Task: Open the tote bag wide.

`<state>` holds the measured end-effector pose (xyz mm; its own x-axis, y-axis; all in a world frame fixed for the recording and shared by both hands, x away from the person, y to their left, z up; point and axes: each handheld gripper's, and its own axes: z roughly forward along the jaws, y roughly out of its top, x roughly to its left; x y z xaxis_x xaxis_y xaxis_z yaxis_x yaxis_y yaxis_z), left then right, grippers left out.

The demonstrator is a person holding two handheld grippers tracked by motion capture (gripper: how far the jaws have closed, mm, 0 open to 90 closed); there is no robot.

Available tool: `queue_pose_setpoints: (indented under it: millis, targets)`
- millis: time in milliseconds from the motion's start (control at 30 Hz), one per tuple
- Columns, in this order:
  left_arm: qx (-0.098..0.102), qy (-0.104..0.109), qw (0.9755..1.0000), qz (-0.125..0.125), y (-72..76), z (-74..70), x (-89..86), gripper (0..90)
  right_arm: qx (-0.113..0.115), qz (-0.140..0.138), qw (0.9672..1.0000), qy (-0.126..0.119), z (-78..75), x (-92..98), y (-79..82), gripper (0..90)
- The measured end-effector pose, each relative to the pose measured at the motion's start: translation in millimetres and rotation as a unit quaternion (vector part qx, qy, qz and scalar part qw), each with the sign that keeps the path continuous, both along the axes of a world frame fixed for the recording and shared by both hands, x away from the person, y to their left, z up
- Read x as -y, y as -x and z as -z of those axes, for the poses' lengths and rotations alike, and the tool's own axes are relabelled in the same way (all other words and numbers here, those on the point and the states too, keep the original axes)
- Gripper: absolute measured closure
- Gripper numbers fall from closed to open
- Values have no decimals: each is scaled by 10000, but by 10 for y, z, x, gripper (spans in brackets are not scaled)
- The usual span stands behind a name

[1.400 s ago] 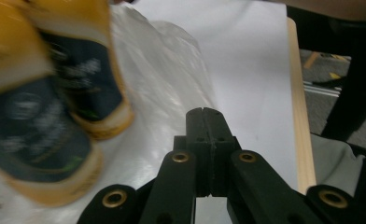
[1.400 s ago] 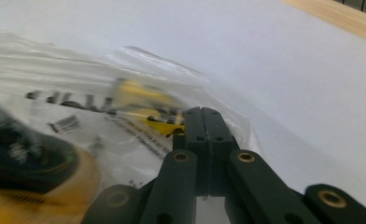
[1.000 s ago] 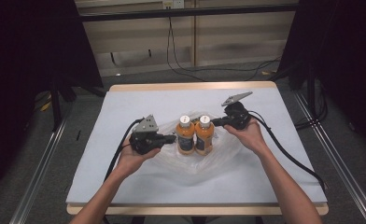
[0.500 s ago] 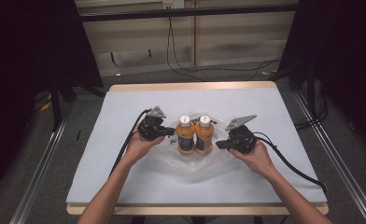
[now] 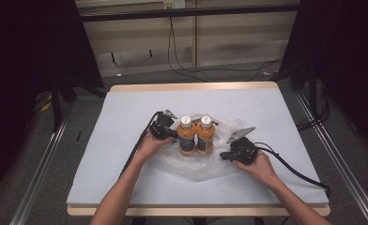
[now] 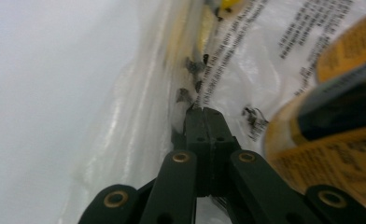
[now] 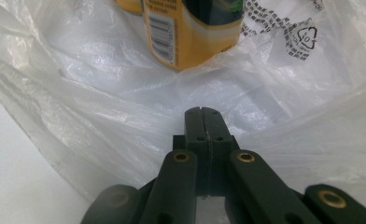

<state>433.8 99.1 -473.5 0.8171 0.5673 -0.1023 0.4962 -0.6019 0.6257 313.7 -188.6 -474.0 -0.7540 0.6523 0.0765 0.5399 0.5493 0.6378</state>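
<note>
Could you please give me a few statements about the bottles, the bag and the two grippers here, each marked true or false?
1. Two orange bottles stand upright side by side. True.
2. The bottles have black caps. False: the caps are white.
3. The left gripper has its jaws wide open. False: they are shut together.
4. The right gripper points at the clear plastic bag. True.
5. The bottles stand on a bare wooden floor. False: they stand on the bag on the white table.
</note>
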Motion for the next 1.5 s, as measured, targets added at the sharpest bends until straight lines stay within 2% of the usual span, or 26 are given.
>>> queue_pose_setpoints:
  millis: [100, 167, 267, 300, 333, 400, 433, 467, 500, 533, 567, 600, 633, 700, 800, 833, 933, 1000, 1100, 1167, 1267, 1300, 1333, 1400, 1467, 1500]
  targets:
    - [150, -102, 9996, -193, -19, 3, -35, 900, -2, 16, 10000, 51, -6, 36, 52, 900]
    - [91, 40, 9997, -239, -29, 17, -60, 900, 36, 38, 10000, 34, -1, 80, 100, 900]
    - [108, -84, 9997, -189, -28, 4, -71, 900, 74, 74, 9999, 55, -2, 109, 142, 900]
    - [133, 15, 9995, -276, -18, 17, -57, 900, 66, 96, 9999, 110, -10, 106, 162, 900]
    - [121, -43, 9997, -210, -26, 12, -71, 900, 73, 74, 9999, 108, -10, 109, 179, 900]
    - [66, 108, 9994, -327, -25, 25, -72, 900, 88, 72, 9998, 150, -16, 120, 225, 900]
    - [53, 108, 9993, -360, -23, 23, -79, 900, 92, 64, 9998, 153, -17, 128, 242, 900]
    - [39, 70, 9996, -269, -34, 19, -101, 900, 89, 90, 9998, 178, -20, 134, 259, 900]
    - [-37, 158, 9991, -386, -27, 23, -102, 900, 108, 74, 9997, 204, -21, 136, 273, 900]
    - [-158, 264, 9989, -366, -34, 23, -115, 900, 102, 111, 9996, 228, -26, 135, 292, 900]
    - [-151, 171, 9993, -304, -16, 10, -114, 900, 127, 76, 9996, 241, -25, 138, 300, 900]
    - [-85, 218, 9991, -359, 10, 12, -95, 900, 129, 93, 9996, 237, -24, 142, 306, 900]
    - [-142, 295, 9993, -177, 12, -13, -126, 900, 67, 122, 9997, 179, -24, 143, 312, 900]
    - [-20, 448, 9988, -214, 52, -49, -142, 900, 124, 144, 9997, 132, -29, 157, 303, 900]
    - [131, 672, 9976, -76, 121, -131, -192, 900, 219, 193, 9992, -276, -98, 192, 285, 900]
    - [220, 713, 9972, 21, 160, -173, -206, 900, 261, 226, 9988, -332, -116, 197, 285, 900]
    - [309, 760, 9966, 109, 230, -238, -220, 900, 355, 266, 9982, -412, -144, 211, 292, 900]
    - [394, 903, 9951, 131, 292, -291, -237, 900, 549, 299, 9965, -564, -184, 237, 310, 900]
    - [600, 948, 9933, 284, 403, -388, -271, 900, 769, 356, 9931, -814, -259, 276, 339, 892]
    - [757, 1012, 9913, 357, 475, -428, -292, 887, 827, 417, 9919, -869, -284, 290, 352, 854]
    - [1025, 990, 9893, 314, 591, -491, -337, 851, 959, 486, 9892, -994, -336, 324, 382, 795]
    - [1010, 1076, 9886, 310, 628, -515, -378, 819, 1015, 499, 9881, -1044, -356, 333, 396, 769]
    - [1076, 1177, 9865, 382, 654, -533, -417, 804, 1086, 526, 9867, -1090, -376, 344, 411, 750]
    - [1125, 1144, 9863, 369, 694, -551, -461, 751, 1099, 538, 9857, -1156, -395, 353, 425, 746]
    - [1095, 1130, 9868, 372, 741, -561, -529, 722, 1204, 563, 9836, -1219, -429, 368, 467, 682]
    - [1112, 1196, 9859, 370, 796, -568, -586, 669, 1216, 567, 9829, -1264, -445, 375, 493, 601]
